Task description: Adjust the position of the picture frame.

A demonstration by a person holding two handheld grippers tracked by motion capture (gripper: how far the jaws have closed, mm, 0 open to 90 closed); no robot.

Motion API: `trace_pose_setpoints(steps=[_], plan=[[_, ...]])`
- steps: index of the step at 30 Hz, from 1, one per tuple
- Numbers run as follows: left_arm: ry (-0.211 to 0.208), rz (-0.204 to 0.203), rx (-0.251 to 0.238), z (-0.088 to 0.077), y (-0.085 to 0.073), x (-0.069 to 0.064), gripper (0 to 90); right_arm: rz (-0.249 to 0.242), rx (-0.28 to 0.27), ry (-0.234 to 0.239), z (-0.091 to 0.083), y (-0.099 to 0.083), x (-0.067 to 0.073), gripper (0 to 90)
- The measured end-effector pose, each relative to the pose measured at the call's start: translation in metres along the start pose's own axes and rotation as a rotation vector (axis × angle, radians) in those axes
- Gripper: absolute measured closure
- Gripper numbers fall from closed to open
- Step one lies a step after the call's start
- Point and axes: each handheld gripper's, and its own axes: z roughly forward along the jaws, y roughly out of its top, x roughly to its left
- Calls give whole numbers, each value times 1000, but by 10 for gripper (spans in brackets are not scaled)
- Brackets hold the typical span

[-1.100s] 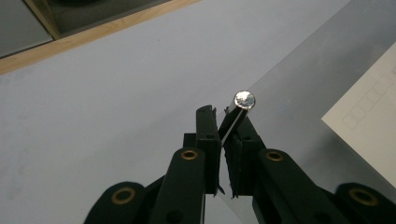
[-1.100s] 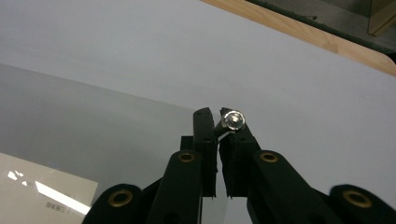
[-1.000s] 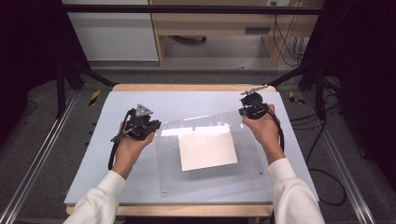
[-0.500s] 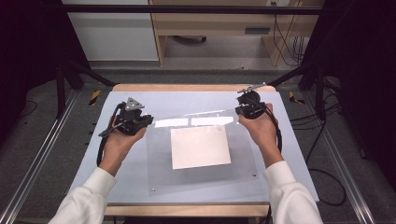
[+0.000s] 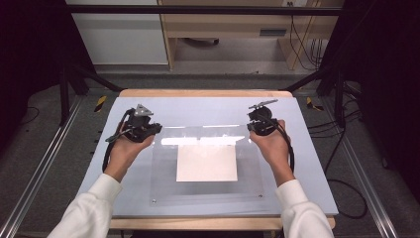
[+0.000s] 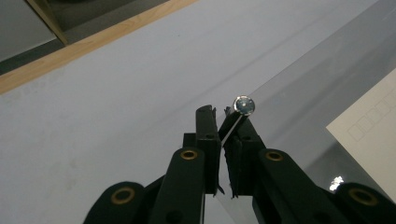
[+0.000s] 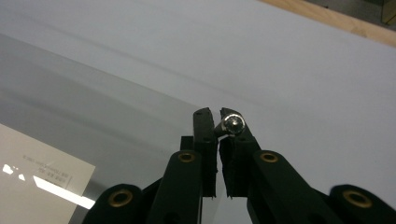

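Jaws of our left gripper (image 6: 223, 122) are pinched together on the far left corner of the clear acrylic sheet (image 5: 163, 163), right beside the small metal screw (image 6: 244, 105) set in that corner. Our right gripper (image 7: 218, 122) is likewise clamped on the far right corner, next to a second screw (image 7: 233, 123). From above, we see our left gripper (image 5: 140, 128) and right gripper (image 5: 261, 122) well apart at the sheet's far edge, each held in a hand whose forearm, in a white sleeve (image 5: 89, 208), reaches in from the near side. Between them the sheet lies over the pale blue table top (image 5: 208, 106), its far edge raised, with a white paper (image 5: 207, 163) under its middle.
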Motion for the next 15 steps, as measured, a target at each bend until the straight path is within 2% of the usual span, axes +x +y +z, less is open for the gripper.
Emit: trace_pose_setpoints(steps=[8,15], plan=[[-22,-13,29,18,-15,1,836,4,41,-1,16,-12,1,856],[-28,-40,60,35,-28,14,836,11,78,13,34,-21,10,856]])
